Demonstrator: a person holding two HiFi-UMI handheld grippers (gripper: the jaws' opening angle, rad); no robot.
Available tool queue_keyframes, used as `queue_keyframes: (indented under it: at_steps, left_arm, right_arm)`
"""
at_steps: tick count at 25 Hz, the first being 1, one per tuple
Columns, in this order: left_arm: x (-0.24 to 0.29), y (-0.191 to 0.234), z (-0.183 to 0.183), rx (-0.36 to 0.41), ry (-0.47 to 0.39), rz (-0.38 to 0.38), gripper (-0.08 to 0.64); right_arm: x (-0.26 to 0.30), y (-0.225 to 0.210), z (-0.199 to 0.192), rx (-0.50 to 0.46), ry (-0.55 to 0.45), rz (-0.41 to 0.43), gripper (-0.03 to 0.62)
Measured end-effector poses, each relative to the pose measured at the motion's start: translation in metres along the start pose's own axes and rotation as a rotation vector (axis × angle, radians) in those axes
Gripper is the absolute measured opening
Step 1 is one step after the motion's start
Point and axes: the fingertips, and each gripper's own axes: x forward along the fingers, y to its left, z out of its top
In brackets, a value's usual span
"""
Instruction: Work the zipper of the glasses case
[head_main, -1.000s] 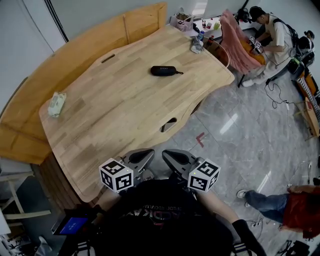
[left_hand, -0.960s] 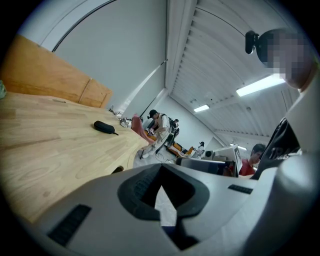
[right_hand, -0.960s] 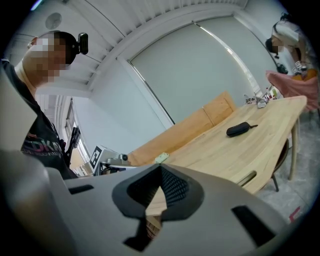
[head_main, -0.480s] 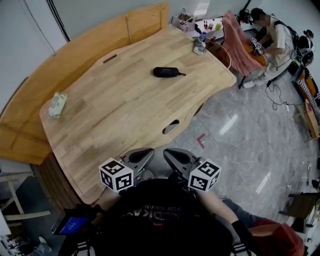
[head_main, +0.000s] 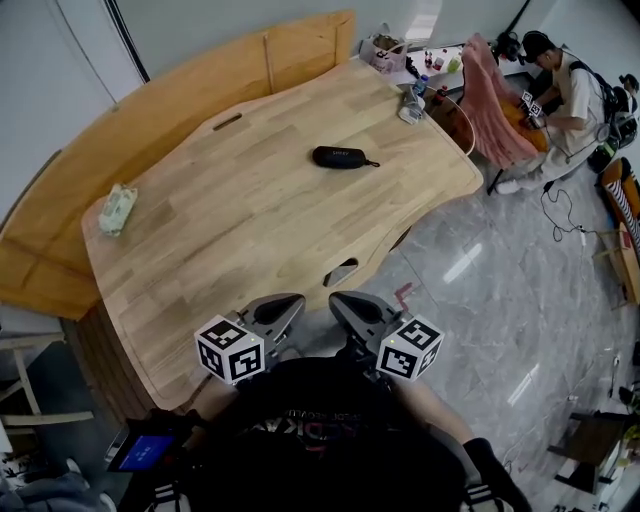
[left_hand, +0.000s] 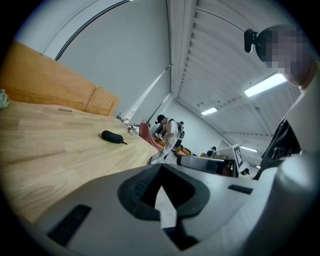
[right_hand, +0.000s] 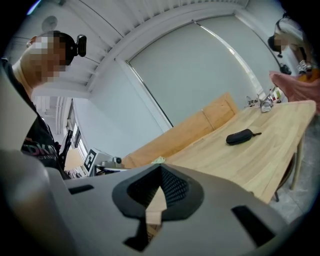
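Note:
A black glasses case lies on the far half of the big wooden table, its zipper pull pointing right. It also shows small in the left gripper view, glasses case, and in the right gripper view, glasses case. Both grippers are held close to the person's chest, short of the table's near edge and far from the case. My left gripper is shut and empty. My right gripper is shut and empty too.
A pale green packet lies at the table's left edge. Bottles and a basket crowd the far right corner, beside a pink cloth on a chair. A person sits at the far right. A wooden bench runs behind the table.
Both grippers and the head have moved forward toward the table; the case and table sit slightly lower and further right in view. A person in red at lower right has left the view.

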Motion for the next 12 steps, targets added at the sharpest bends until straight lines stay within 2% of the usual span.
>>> queue_keyframes:
  at_steps: [12]
  left_arm:
    - [0.076,0.024,0.03,-0.03,-0.057,0.121,0.011]
  right_arm:
    - [0.014,-0.097,0.043,-0.033,0.098,0.081,0.014]
